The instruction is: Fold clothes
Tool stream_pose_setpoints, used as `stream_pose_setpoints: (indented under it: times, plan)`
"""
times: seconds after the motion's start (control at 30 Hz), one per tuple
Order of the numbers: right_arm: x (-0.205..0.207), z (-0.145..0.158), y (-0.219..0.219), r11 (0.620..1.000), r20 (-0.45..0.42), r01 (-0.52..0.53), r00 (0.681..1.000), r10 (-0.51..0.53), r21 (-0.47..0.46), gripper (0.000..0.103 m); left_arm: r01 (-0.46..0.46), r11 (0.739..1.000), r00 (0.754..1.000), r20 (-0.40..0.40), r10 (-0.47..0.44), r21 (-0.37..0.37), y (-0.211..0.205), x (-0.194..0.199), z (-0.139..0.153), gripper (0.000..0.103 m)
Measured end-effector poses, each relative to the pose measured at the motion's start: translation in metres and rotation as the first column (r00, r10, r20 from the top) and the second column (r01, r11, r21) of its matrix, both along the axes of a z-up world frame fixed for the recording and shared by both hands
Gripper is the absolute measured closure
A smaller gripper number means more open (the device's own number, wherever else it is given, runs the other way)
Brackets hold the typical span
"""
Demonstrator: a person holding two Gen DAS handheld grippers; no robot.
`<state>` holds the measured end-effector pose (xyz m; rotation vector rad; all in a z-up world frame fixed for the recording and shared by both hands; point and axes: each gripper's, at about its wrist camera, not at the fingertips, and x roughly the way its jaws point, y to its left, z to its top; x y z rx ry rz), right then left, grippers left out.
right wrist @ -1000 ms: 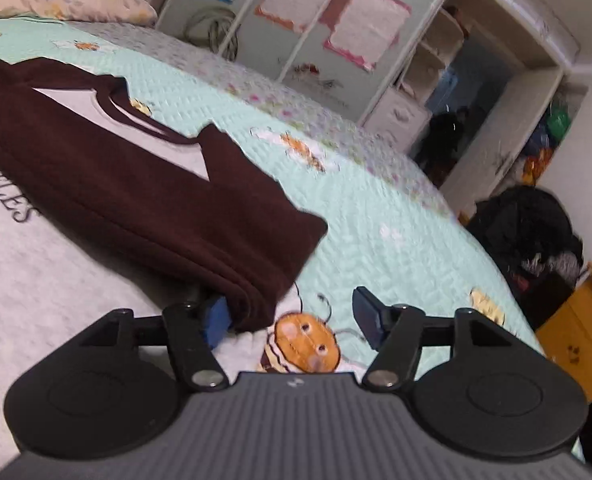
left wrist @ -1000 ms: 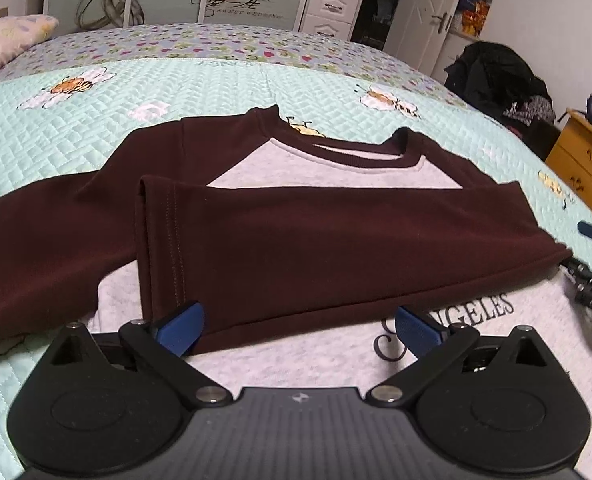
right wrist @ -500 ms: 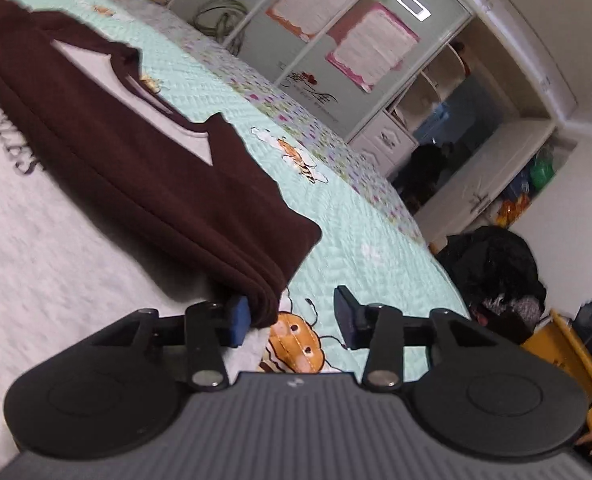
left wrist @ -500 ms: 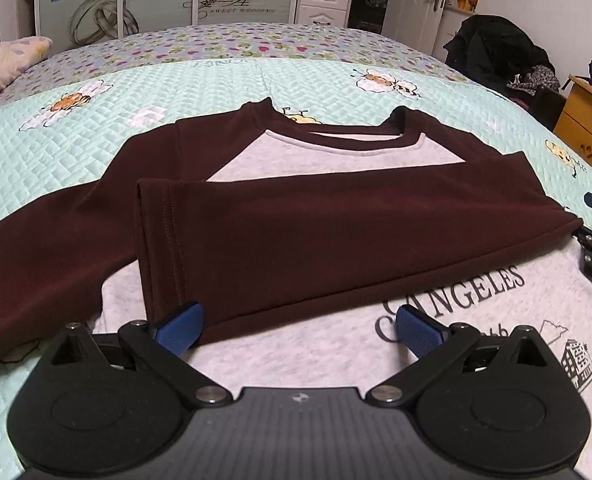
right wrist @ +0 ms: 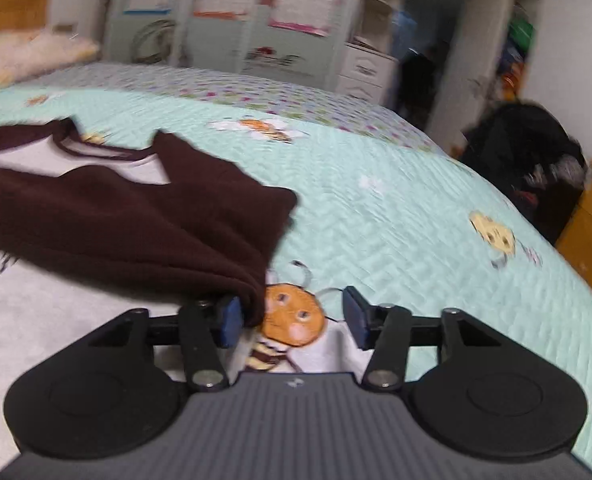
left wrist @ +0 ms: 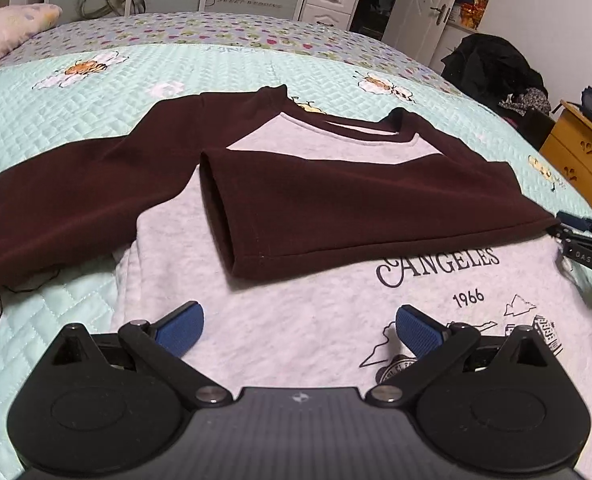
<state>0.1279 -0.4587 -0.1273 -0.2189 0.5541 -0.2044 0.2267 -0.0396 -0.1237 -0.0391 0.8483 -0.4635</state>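
On the bed [left wrist: 76,128], in the middle of the green quilt with bees on it, lies the sweatshirt [left wrist: 304,312] I am folding. It is flat, with its neck toward the far edge of the bed. Its body is light grey with black letters and small drawings, and its sleeves are dark brown.

One dark sleeve [left wrist: 376,208] is folded across the chest. Its cuff end lies on the grey part and its fold reaches the side edge of the shirt. The other sleeve [left wrist: 56,208] lies spread out over the quilt toward the other side of the bed.

My left gripper [left wrist: 298,326] hangs over the lower grey part of the shirt. Its blue pads [left wrist: 180,326] are wide apart and grip nothing.

My right gripper [right wrist: 294,318] sits at the folded edge of the sleeve [right wrist: 136,224], near the side edge of the bed. Its jaws are closing. One blue pad [right wrist: 230,320] touches the brown cloth, and the other pad is clear over a bee picture [right wrist: 294,316], so it grips nothing yet. That view is blurry.

A pillow [left wrist: 8,32] lies at the far corner of the bed.
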Motion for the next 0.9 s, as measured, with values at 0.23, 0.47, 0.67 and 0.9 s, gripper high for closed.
stream_pose_setpoints:
  times: [0.23,0.47,0.67,0.9]
  plan:
    - [-0.002,0.0,0.003,0.998,-0.027,-0.053,0.998,0.052,-0.038,0.054,-0.001,1.0,1.0,-0.016,0.002,0.021,-0.004,0.003,0.003,0.001]
    - [-0.03,0.018,-0.004,0.994,-0.035,-0.101,0.994,0.102,0.039,0.052,-0.02,0.995,0.999,-0.039,0.016,-0.096,0.008,0.009,0.02,0.001]
    - [-0.034,0.048,-0.018,0.968,0.098,-0.049,0.995,0.025,0.245,0.051,0.013,0.994,1.0,0.019,-0.012,-0.107,-0.008,0.026,0.035,0.001]
    - [0.057,0.043,0.011,0.987,-0.001,-0.118,0.993,0.119,0.109,0.09,0.011,1.0,1.0,0.023,-0.011,0.003,-0.037,0.05,0.019,0.001]
